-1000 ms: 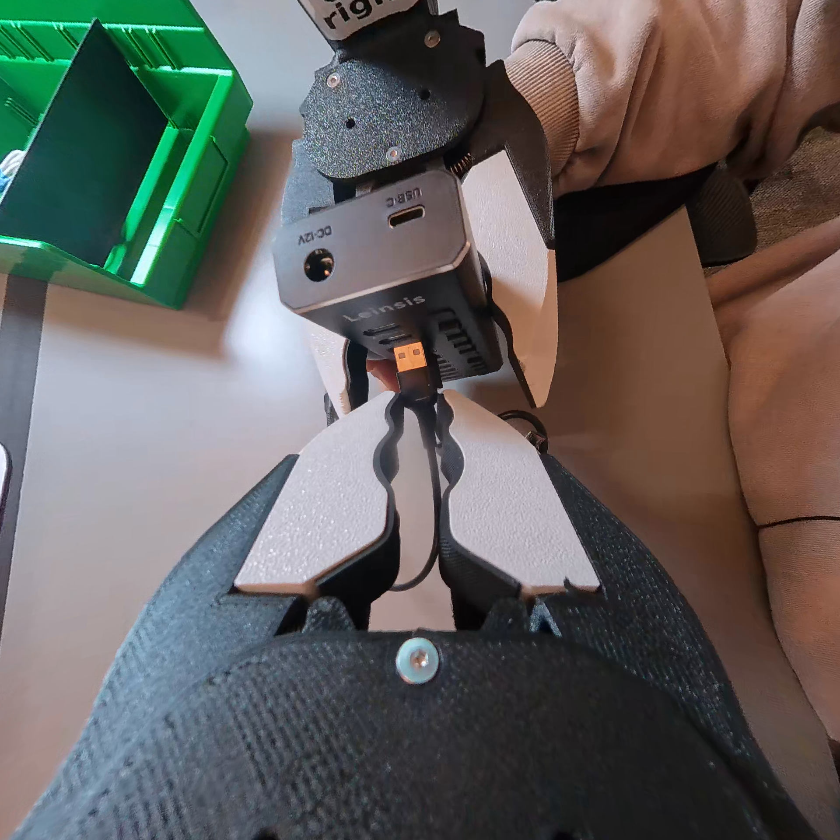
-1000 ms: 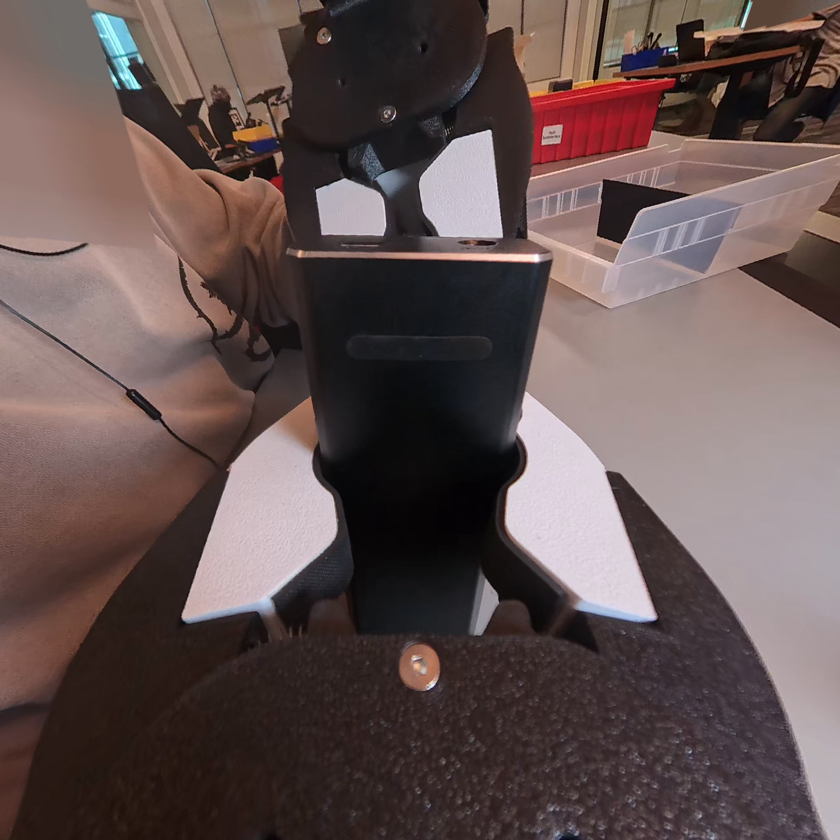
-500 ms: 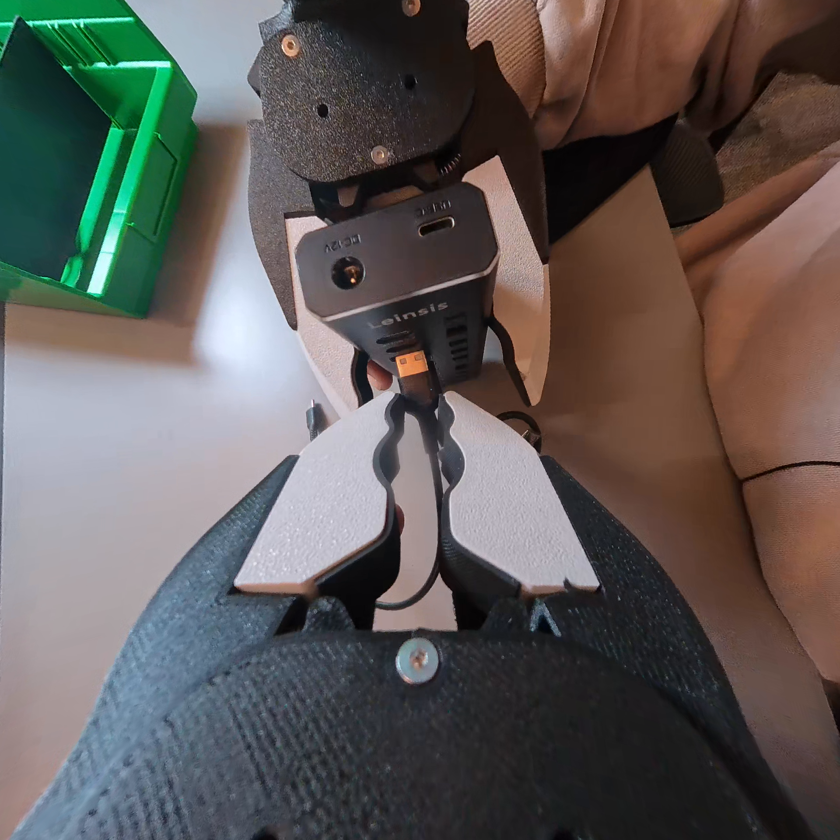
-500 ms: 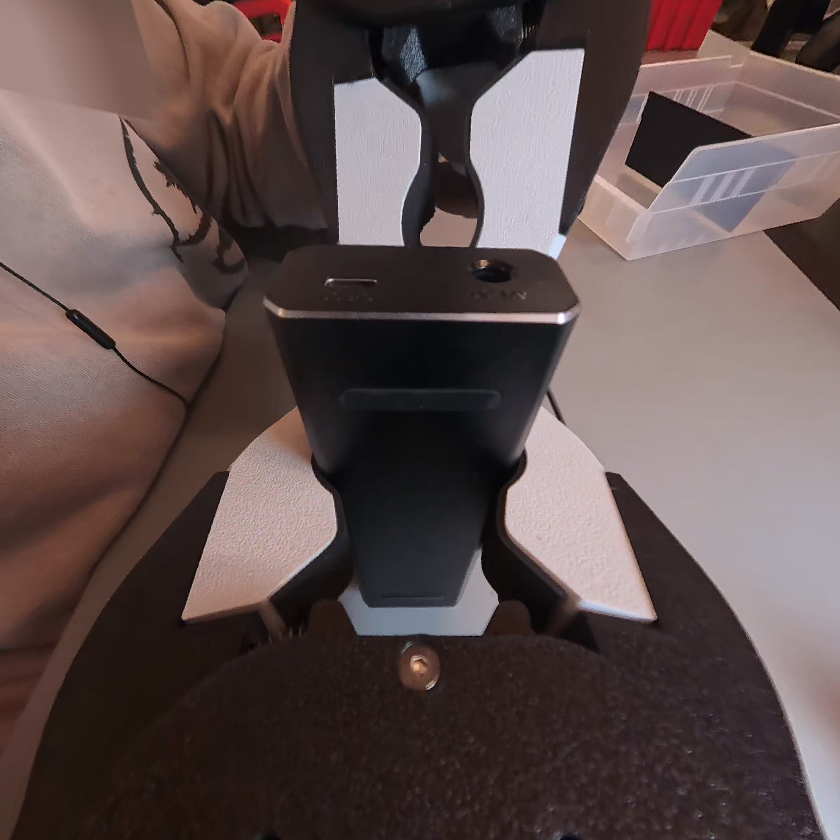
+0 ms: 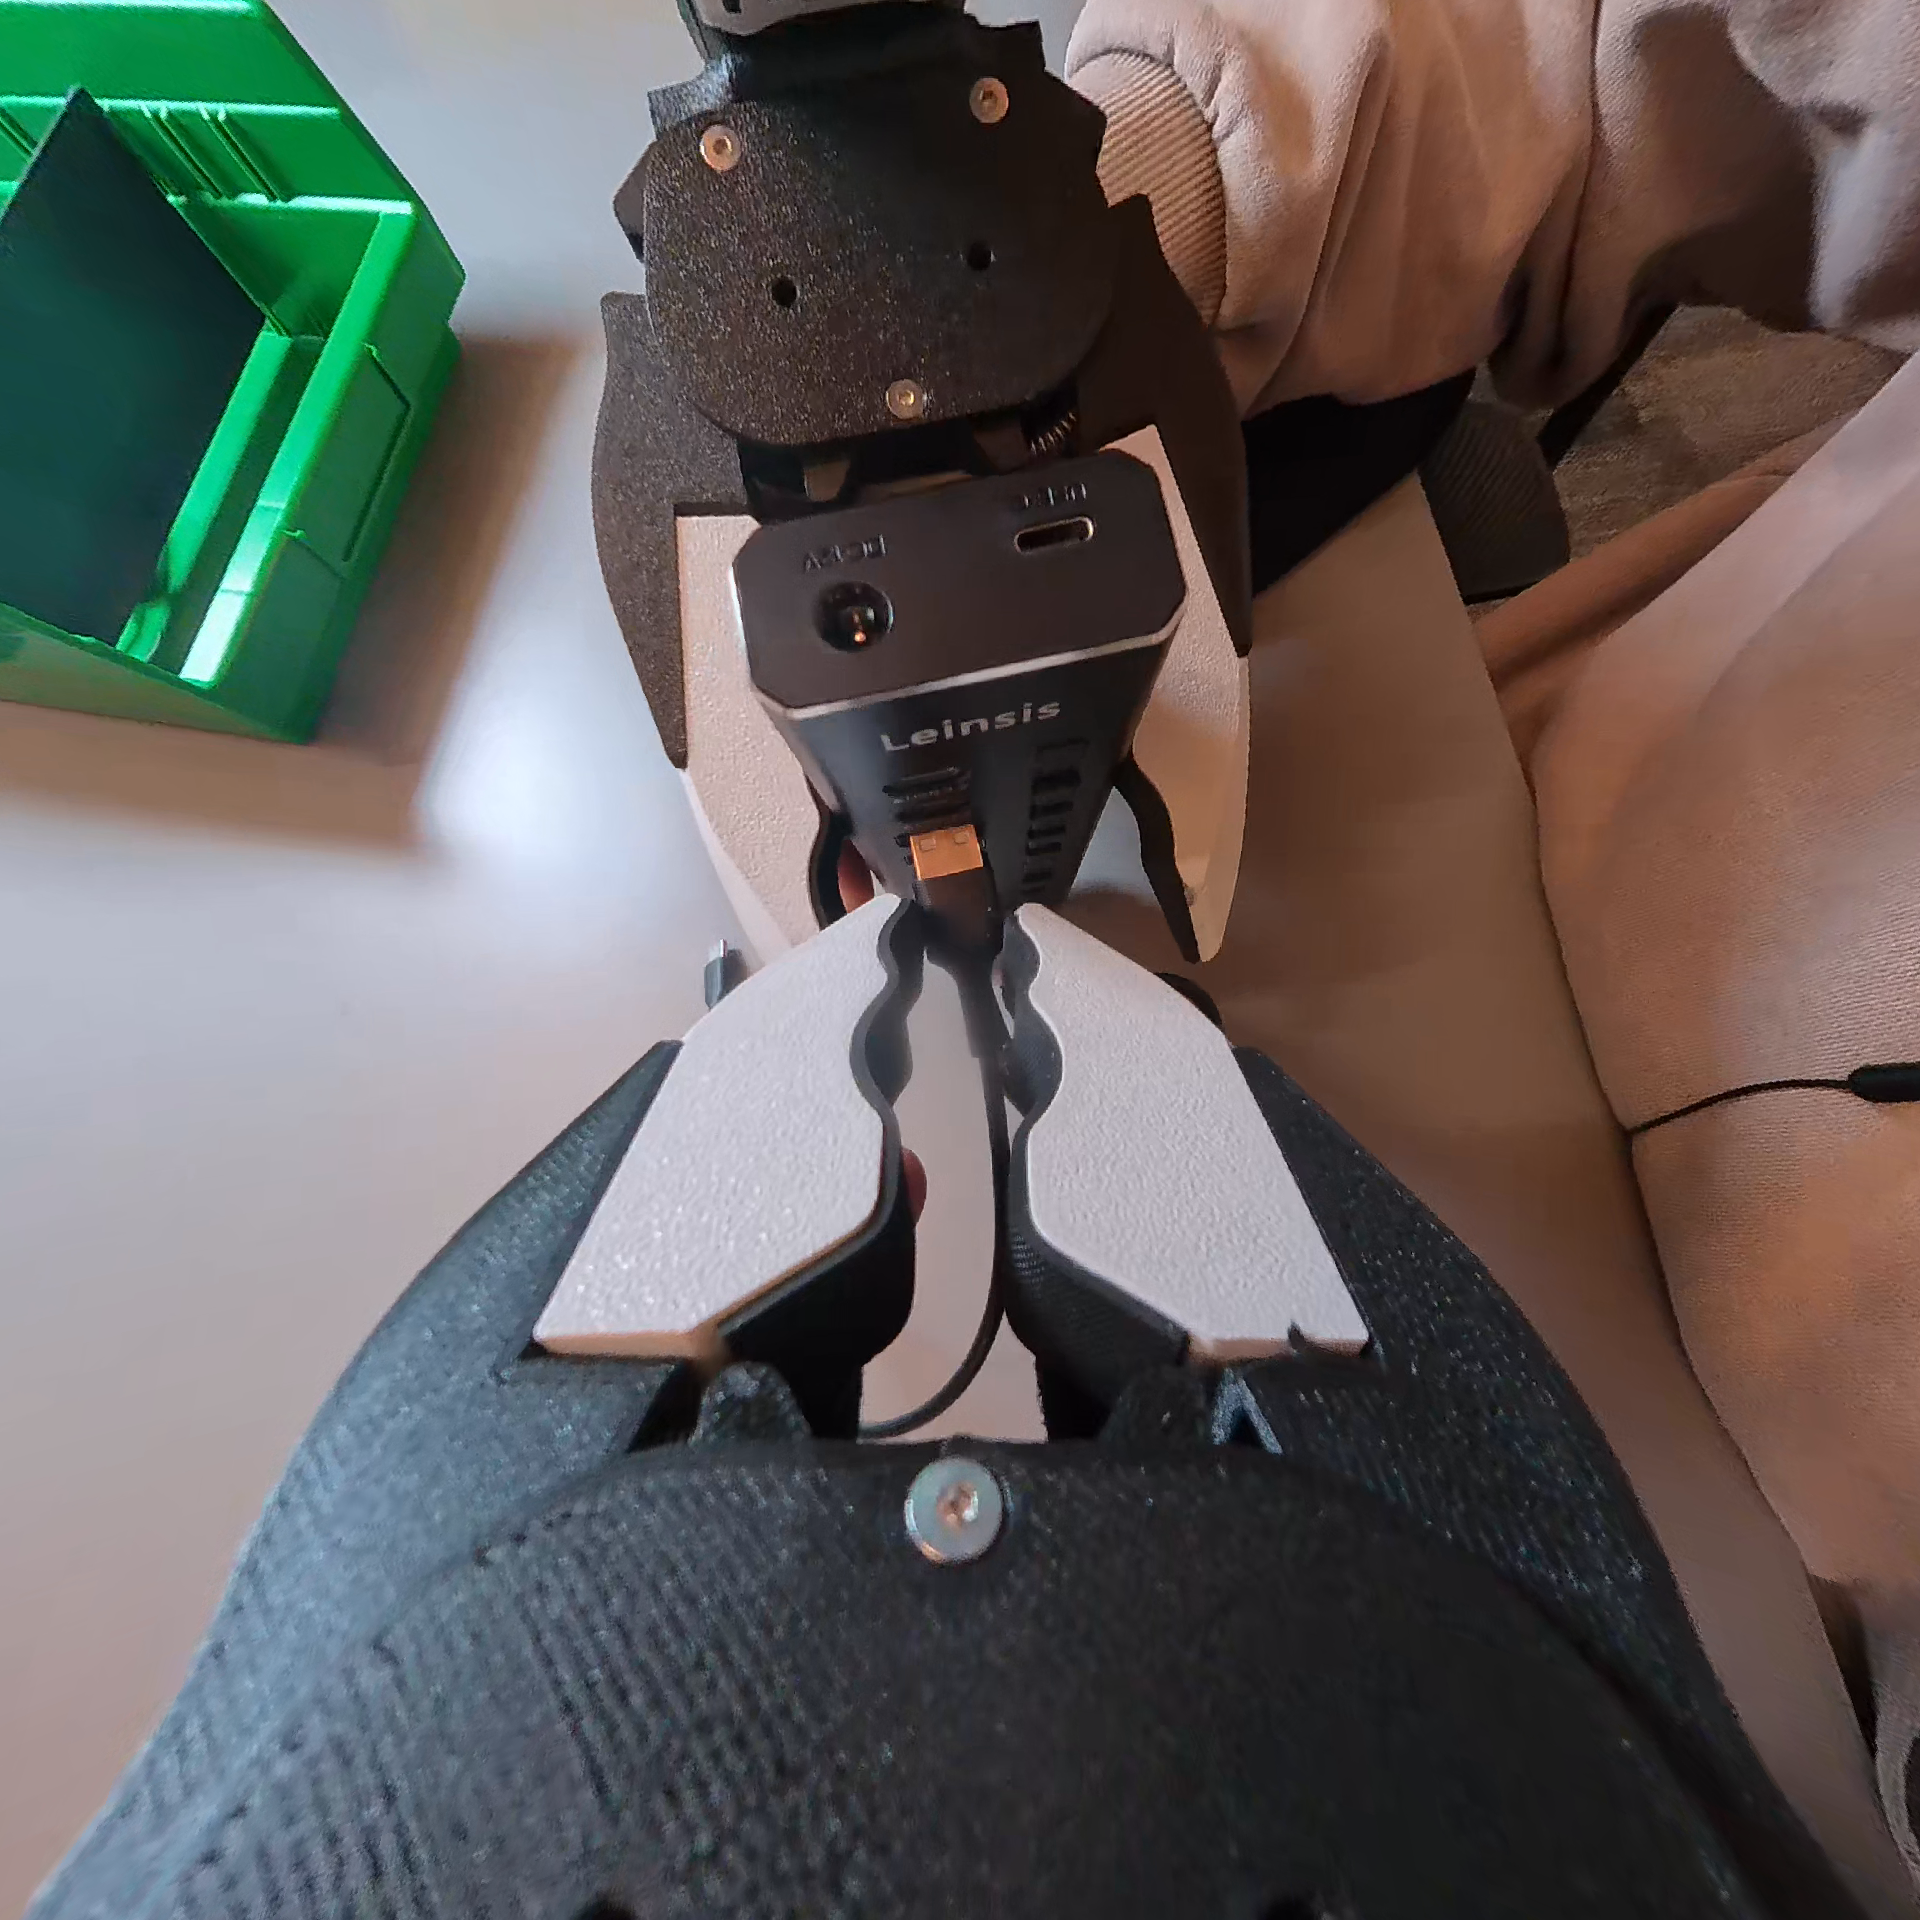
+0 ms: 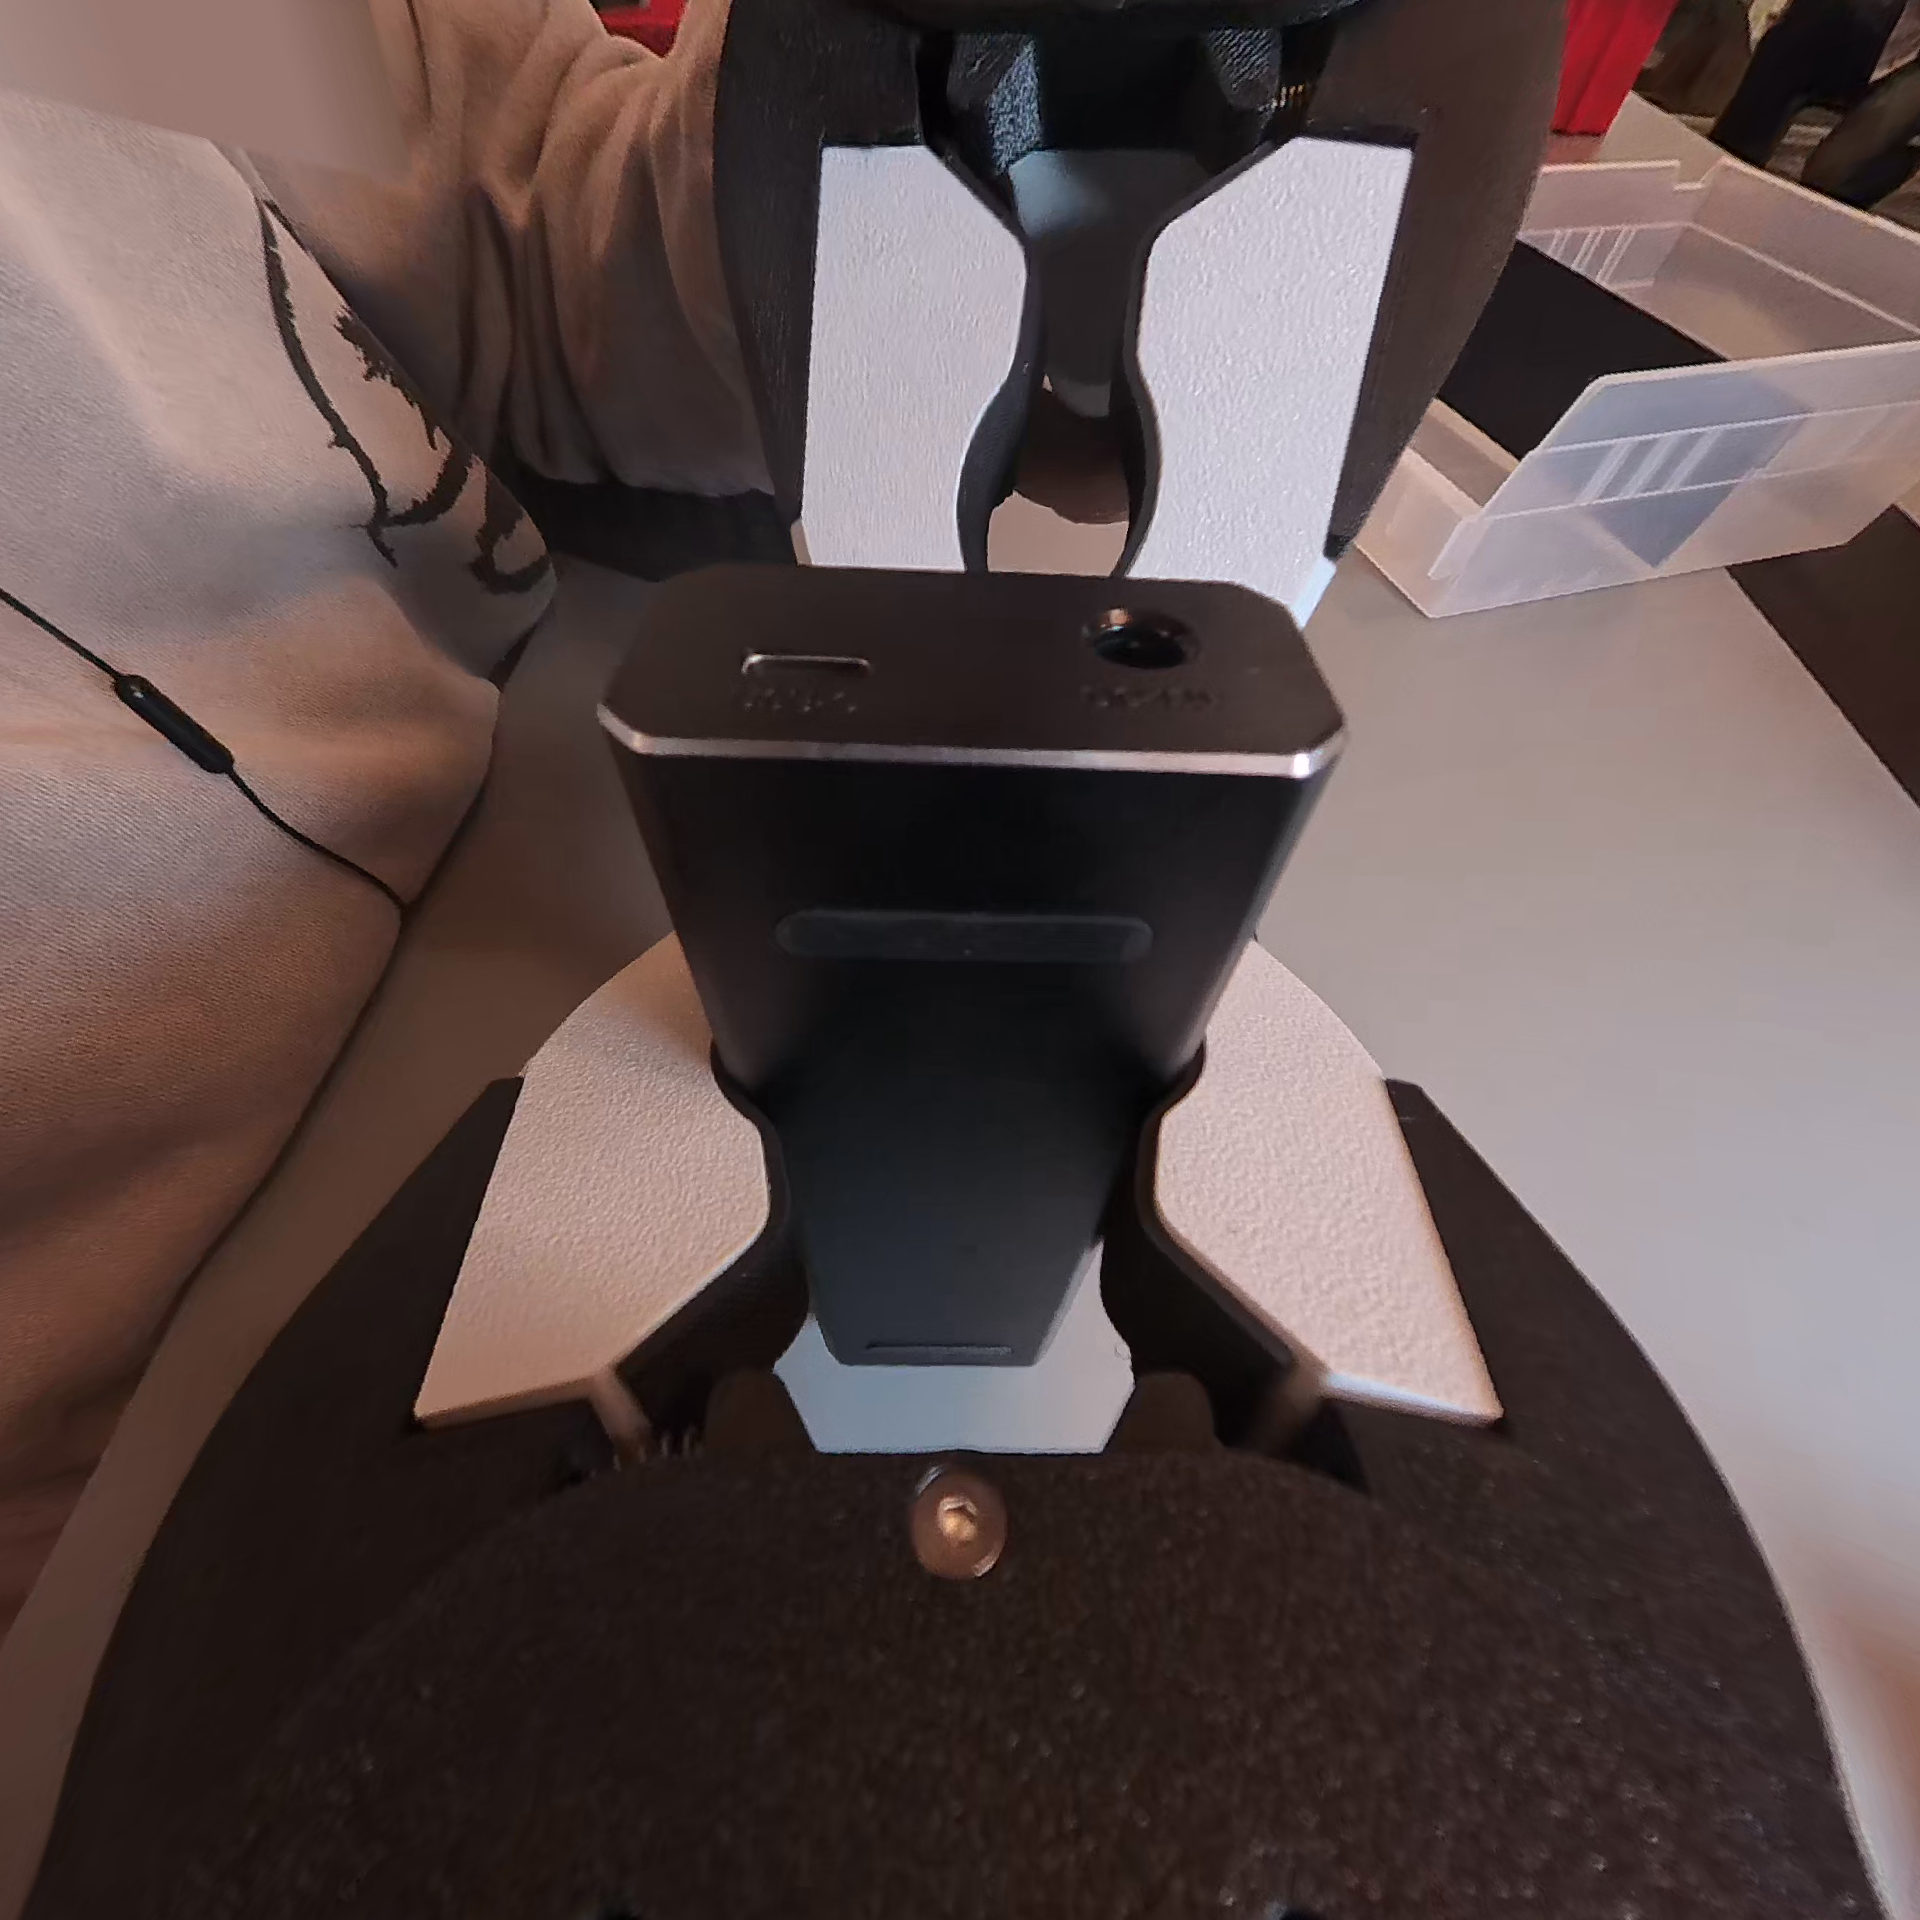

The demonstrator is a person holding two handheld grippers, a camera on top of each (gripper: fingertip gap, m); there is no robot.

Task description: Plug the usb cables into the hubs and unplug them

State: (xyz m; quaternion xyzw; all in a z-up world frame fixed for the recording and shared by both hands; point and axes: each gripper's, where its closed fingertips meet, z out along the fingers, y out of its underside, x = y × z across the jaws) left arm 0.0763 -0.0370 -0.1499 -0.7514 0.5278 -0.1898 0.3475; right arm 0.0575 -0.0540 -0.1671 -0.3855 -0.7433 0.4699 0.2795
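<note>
Table (image 5: pixel 260 1039) pale grey, green bin (image 5: pixel 208 416), clear tray (image 6: pixel 1714 416) beyond.

Left claw (image 5: pixel 958 920) pinched nearly closed, right claw (image 6: pixel 961 1101) clamped, tips facing

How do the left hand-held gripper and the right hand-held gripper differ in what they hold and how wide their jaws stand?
The left hand-held gripper pinches the thin USB plug at its fingertips, jaws nearly together; the right hand-held gripper clamps the wide dark hub, jaws far apart. The plug's black cable runs back between the left fingers; the hub sits deep between the right fingers and sticks out past them. Both are black with white finger plates, and both are shut on something.
</note>
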